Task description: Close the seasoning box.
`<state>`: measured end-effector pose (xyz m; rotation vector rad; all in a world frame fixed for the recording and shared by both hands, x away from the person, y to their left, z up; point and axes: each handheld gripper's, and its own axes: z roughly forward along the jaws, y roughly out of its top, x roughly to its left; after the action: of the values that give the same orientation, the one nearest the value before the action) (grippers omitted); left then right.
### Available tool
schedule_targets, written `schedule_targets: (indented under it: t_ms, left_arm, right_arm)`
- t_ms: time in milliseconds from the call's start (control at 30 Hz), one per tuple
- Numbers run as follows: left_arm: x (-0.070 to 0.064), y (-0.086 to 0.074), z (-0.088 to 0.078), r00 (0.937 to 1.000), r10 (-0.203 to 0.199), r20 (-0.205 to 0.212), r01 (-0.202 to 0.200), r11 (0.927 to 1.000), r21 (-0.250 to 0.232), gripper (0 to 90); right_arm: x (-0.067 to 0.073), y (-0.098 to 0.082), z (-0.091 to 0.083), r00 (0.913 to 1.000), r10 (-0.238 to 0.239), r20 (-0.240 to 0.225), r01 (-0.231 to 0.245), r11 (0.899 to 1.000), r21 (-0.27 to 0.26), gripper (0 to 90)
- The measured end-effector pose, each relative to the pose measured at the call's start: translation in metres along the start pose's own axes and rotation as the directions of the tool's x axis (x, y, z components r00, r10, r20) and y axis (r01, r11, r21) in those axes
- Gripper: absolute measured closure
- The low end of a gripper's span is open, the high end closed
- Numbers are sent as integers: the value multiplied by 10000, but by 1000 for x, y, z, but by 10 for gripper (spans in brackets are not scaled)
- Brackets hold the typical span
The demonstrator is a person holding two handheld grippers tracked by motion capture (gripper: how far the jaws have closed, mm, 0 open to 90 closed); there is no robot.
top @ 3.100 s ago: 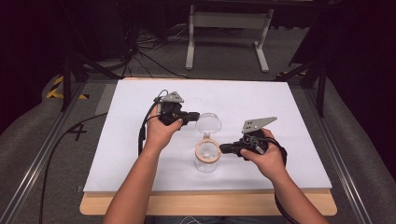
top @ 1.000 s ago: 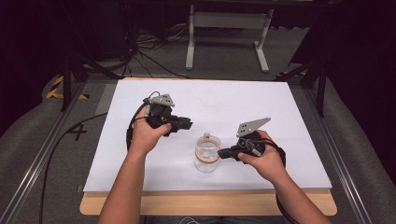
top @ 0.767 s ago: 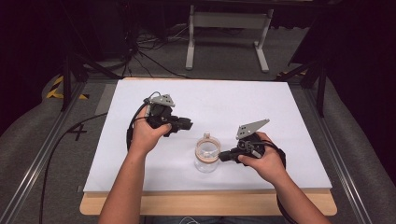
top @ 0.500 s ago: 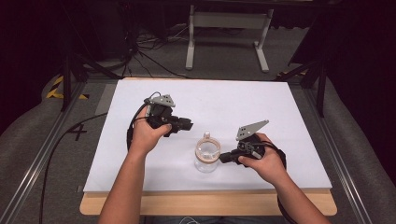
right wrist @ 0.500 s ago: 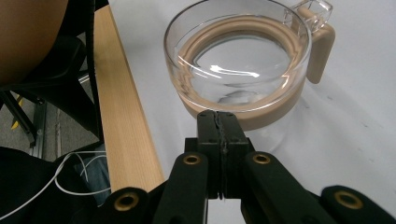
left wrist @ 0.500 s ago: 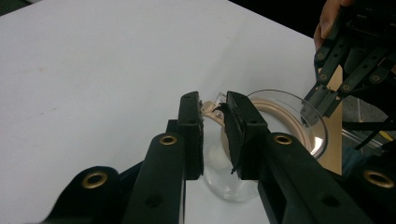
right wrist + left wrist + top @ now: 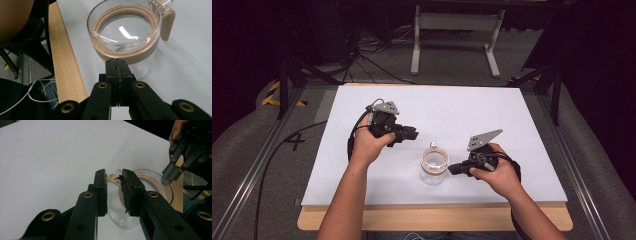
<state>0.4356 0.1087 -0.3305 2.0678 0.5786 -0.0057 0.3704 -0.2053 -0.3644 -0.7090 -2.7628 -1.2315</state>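
Observation:
A clear glass jar (image 7: 434, 167) with a tan seal ring and a glass lid lying on top stands near the front middle of the white sheet. In the right gripper view the jar (image 7: 125, 32) has a tan tab at its upper right. My right gripper (image 7: 453, 169) is shut and empty, with its tips (image 7: 117, 61) at the jar's tan band. My left gripper (image 7: 412, 134) is held left of and beyond the jar, apart from it. In its own view the left gripper (image 7: 114, 173) stands narrowly open and empty, with the jar (image 7: 155, 180) behind and the right gripper (image 7: 167, 175) at that jar's far rim.
The white sheet (image 7: 472, 110) covers most of the table, and a wooden edge (image 7: 437, 220) runs along the front. Metal rails flank both sides. A grey stand (image 7: 457, 25) and cables lie on the floor behind.
Three seconds ago the lid stood up beside my left gripper; now it lies on the jar. The left gripper has drawn back to the left. The right gripper has barely moved.

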Motion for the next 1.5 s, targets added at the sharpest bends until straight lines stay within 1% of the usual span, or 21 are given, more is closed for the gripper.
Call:
schedule_targets:
  t_ms: [67, 167, 200, 333, 467, 533, 633, 700, 767, 900, 933, 967, 1000, 1100, 1133, 1167, 1233, 1300, 1367, 1467, 1500]
  left_arm:
    - [0, -2, -2, 10000, -44, 19, 44, 10000, 37, 749]
    - [-3, -11, -11, 9997, -156, -211, 160, 9997, 175, 751]
    - [-3, -11, -11, 9997, -156, -211, 160, 9997, 175, 749]
    - [-4, -21, -23, 9980, -364, -508, 371, 9992, 117, 738]
    - [-7, -37, -40, 9922, -764, -984, 770, 9970, 27, 724]
    - [-7, -40, -43, 9914, -761, -1061, 767, 9971, 12, 724]
    - [-9, -52, -52, 9873, -988, -1242, 1009, 9948, 109, 725]
    - [-9, -62, -57, 9817, -1213, -1466, 1242, 9922, 109, 724]
    - [-9, -65, -60, 9796, -1258, -1566, 1303, 9913, 189, 720]
    - [-9, -79, -70, 9672, -1634, -1946, 1686, 9856, 100, 703]
    - [-9, -79, -70, 9672, -1634, -1946, 1686, 9856, 100, 698]
    - [-6, -86, -72, 9613, -1823, -2065, 1871, 9823, 35, 693]
    - [-4, -89, -73, 9582, -1893, -2144, 1941, 9810, 13, 689]
    - [2, -97, -72, 9480, -2117, -2378, 2166, 9762, -57, 656]
    - [2, -97, -72, 9480, -2117, -2378, 2166, 9762, -57, 641]
    - [6, -100, -70, 9444, -2211, -2432, 2258, 9741, -85, 641]
    - [12, -107, -67, 9390, -2402, -2460, 2448, 9695, -121, 624]
    - [15, -109, -65, 9379, -2447, -2458, 2503, 9681, -87, 617]
    - [21, -114, -61, 9348, -2546, -2476, 2630, 9648, 7, 616]
    - [29, -122, -54, 9270, -2762, -2539, 2874, 9578, 76, 611]
    - [29, -122, -54, 9270, -2762, -2539, 2874, 9578, 76, 610]
  right_arm:
    - [0, 1, -5, 9999, -40, 141, 43, 9998, -190, 897]
    - [-3, 2, -12, 9995, -16, 312, 33, 9984, -561, 882]
    - [-3, 2, -12, 9995, -16, 312, 33, 9984, -561, 882]
    - [-10, 6, -26, 9983, -152, 563, 213, 9937, -1097, 848]
    - [-18, 9, -37, 9971, -189, 743, 298, 9885, -1484, 803]
    - [-20, 10, -40, 9967, -199, 787, 322, 9870, -1577, 793]
    - [-29, 9, -47, 9957, -89, 922, 255, 9833, -1803, 772]
    - [-37, 6, -50, 9945, 3, 1052, 183, 9842, -1760, 763]
    - [-41, 5, -51, 9939, 59, 1103, 141, 9838, -1789, 759]
    - [-57, -4, -55, 9906, 328, 1330, -68, 9815, -1916, 742]
    - [-60, -5, -56, 9902, 377, 1348, -108, 9808, -1948, 737]
    - [-63, -7, -56, 9892, 482, 1381, -204, 9803, -1965, 731]
    - [-67, -9, -56, 9877, 545, 1469, -250, 9804, -1953, 725]
    - [-77, -13, -54, 9825, 617, 1755, -299, 9835, -1784, 690]
    - [-77, -13, -54, 9825, 617, 1755, -299, 9835, -1784, 690]
    - [-81, -15, -54, 9799, 637, 1888, -300, 9839, -1764, 681]
    - [-91, -23, -51, 9756, 946, 1984, -603, 9832, -1720, 666]
    - [-94, -26, -51, 9733, 1050, 2039, -708, 9832, -1680, 661]
    - [-101, -33, -49, 9674, 1176, 2244, -828, 9838, -1589, 651]
    - [-113, -46, -44, 9583, 1447, 2464, -1107, 9830, -1467, 621]
    - [-116, -49, -43, 9557, 1502, 2530, -1165, 9828, -1436, 616]
